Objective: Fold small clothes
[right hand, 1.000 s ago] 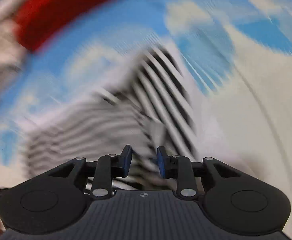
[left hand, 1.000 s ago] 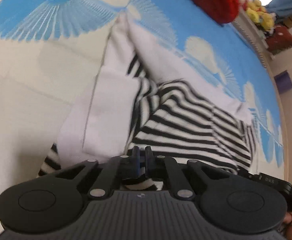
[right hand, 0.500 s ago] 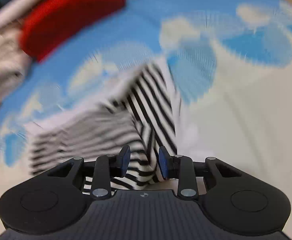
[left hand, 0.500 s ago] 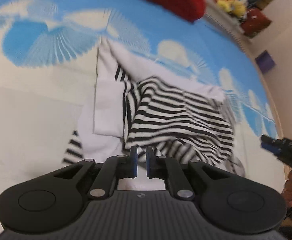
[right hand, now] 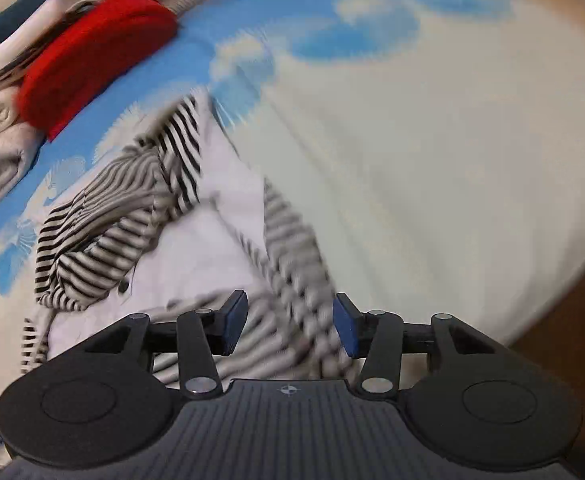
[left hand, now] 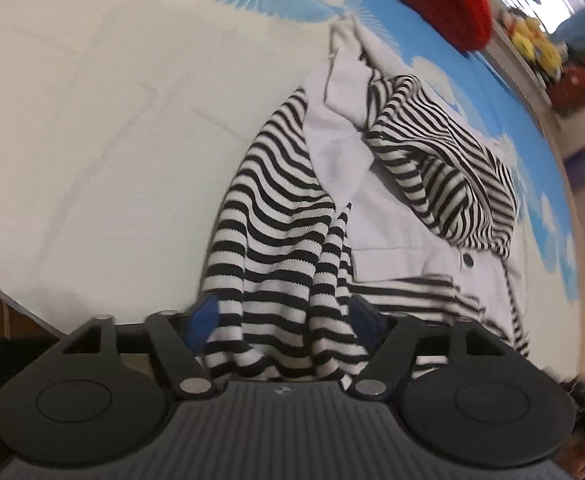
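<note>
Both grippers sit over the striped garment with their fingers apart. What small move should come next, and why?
Probably lift both grippers clear. The left gripper and right gripper are opening, striped fabric lies loose between their jaws, and the garment is bunched, so a fresh edge needs picking.

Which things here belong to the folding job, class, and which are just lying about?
Part of the job:
- striped garment, black-and-white knit with white panels
- left gripper, jaws opening, striped cloth between them
- right gripper, jaws opening over the striped cloth
- blue-and-cream bedsheet underneath

Lying about:
- red knit item
- yellow plush toys
- purple box
</note>
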A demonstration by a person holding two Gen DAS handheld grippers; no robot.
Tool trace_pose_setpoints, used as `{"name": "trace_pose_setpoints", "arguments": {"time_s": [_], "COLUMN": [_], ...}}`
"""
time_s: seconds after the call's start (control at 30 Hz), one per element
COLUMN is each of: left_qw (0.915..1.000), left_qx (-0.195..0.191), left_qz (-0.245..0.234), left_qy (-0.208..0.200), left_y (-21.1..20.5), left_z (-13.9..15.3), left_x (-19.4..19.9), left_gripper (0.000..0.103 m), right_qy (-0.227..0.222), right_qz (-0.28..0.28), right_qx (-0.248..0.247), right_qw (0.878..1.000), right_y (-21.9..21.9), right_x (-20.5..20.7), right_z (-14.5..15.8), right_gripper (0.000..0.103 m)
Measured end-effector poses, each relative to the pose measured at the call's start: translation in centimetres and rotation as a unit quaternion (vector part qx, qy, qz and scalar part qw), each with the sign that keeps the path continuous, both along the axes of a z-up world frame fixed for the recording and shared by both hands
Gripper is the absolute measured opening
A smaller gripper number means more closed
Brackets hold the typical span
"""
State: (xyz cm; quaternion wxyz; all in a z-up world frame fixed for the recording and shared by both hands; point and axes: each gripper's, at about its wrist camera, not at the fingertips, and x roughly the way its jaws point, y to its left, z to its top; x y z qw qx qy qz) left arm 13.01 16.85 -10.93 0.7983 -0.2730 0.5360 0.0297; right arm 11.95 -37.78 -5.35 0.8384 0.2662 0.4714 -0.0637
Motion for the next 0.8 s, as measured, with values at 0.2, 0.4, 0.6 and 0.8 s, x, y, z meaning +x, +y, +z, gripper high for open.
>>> {"name": "trace_pose_setpoints", "arguments": {"time_s": [0.2, 0.4, 0.6, 0.8], "left_qw": [0.9986, 0.9917, 0.9874, 0.9903], "left_qx": [0.024, 0.110, 0.131, 0.120], "left_qz": [-0.013, -0.048, -0.090, -0.067], "left_qy": [0.045, 0.046, 0.006, -0.020], "left_y": [-1.6, -3.7, -4.5, -1.8], "left_z": [-2.3, -3.2, -2.0, 0.1], "left_x": [0.8, 0.1, -0.3, -1.3], "left_gripper": [0.084, 0.082, 0.008, 0.009], "right_qy": [0.068, 0.103, 0.098, 0.038], "right_qz": [0.015, 0.020, 0.024, 0.018], "right_qx": [-0.002, -0.008, -0.015, 0.002], "right_qw": [0.998, 0.994, 0.995, 0.999], "right_y": [0.1, 1.0, 1.6, 1.1], "right_x": [1.2, -0.1, -0.2, -1.4], "right_z": [-3.1, -4.5, -4.5, -1.5], "right_gripper": [0.050, 0.050, 0.035, 0.006]}}
